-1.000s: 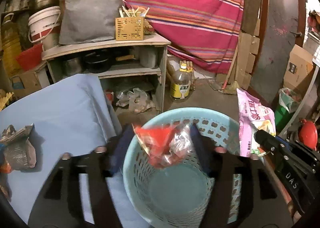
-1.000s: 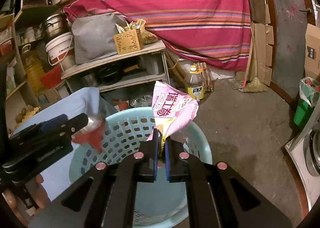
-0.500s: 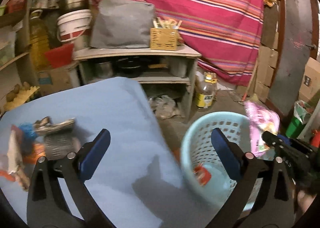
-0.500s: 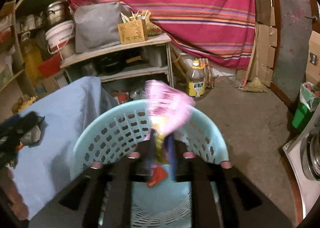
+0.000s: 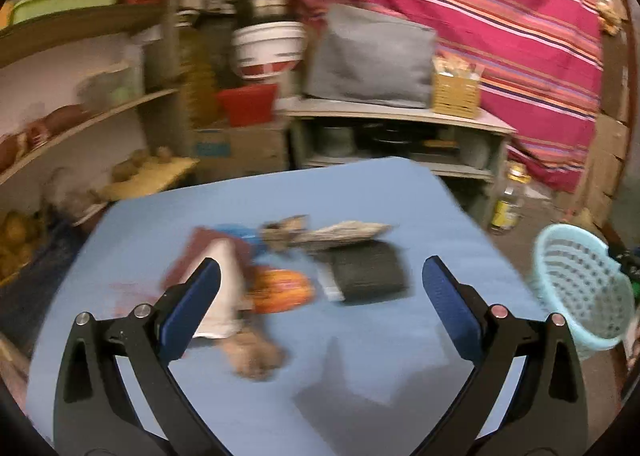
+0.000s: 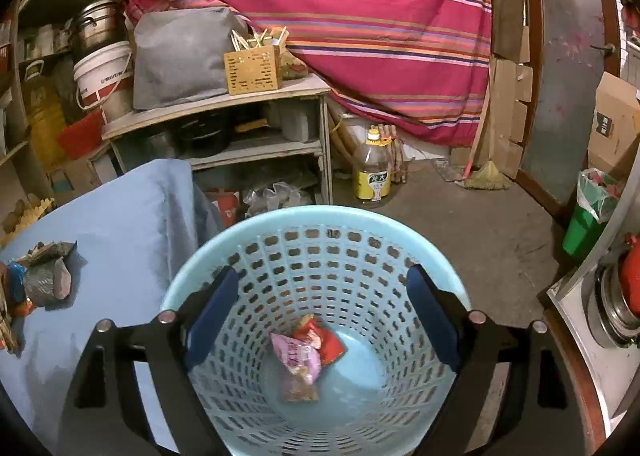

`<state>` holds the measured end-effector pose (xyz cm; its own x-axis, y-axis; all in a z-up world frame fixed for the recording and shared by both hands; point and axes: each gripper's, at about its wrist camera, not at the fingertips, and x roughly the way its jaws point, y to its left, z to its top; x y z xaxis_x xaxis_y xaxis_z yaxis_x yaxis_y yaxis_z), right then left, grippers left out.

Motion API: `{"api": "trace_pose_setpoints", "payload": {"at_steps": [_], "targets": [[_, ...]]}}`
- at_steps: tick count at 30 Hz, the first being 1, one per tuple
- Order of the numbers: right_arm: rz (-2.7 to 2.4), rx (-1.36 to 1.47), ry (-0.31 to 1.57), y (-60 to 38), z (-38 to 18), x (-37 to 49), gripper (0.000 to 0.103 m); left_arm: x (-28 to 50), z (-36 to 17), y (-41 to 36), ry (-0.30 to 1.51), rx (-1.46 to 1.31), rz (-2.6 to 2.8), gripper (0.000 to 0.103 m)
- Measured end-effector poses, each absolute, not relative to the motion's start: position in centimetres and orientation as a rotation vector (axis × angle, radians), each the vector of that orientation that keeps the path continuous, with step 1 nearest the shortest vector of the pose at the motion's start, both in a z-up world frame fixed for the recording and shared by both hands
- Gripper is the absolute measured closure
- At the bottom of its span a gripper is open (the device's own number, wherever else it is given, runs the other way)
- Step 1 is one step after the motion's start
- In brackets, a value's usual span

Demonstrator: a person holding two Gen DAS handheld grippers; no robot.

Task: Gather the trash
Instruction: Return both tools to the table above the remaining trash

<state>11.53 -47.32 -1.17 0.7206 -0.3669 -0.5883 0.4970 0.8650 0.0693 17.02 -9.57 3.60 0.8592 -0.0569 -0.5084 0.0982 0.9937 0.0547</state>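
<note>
While its jaws just spread, right claw (image 6: 322, 316) empty, pink wrapper (image 6: 298, 360) below in basket (image 6: 248, 228).

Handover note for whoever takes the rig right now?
Left gripper: jaws open, empty, over the table.
Right gripper: jaws just opened, empty, over the basket.
Done: pink wrapper and red wrapper lie at the basket's bottom.
Left: the trash pile on the table; the left view is blurred, so the pieces are hard to count.

Pale blue perforated basket (image 6: 316, 256), pink wrapper (image 6: 298, 356) and red wrapper (image 6: 326, 340), blue tablecloth (image 5: 280, 192), magenta striped cloth (image 6: 360, 16)
</note>
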Motion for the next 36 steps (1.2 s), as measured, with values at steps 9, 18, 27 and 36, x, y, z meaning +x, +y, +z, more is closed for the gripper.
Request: {"api": "trace_pose_setpoints", "payload": {"at_steps": [9, 18, 27, 36], "targets": [[-0.430, 0.235, 0.552, -41.1, -0.4, 13.2, 0.009, 17.6, 2.2, -0.5, 0.553, 0.033, 0.054, 0.005], [-0.330, 0.174, 0.571, -33.9, -0.8, 16.4, 0.009, 18.4, 0.2, 4.4, 0.608, 0.038, 0.108, 0.005], [-0.257, 0.117, 0.594, -28.7, -1.4, 18.3, 0.009, 19.3, -1.6, 6.8, 0.655, -0.002, 0.145, 0.005], [-0.232, 0.088, 0.598, -26.6, -1.6, 19.2, 0.009, 19.6, -2.8, 7.8, 0.696, -0.041, 0.117, 0.005]]}}
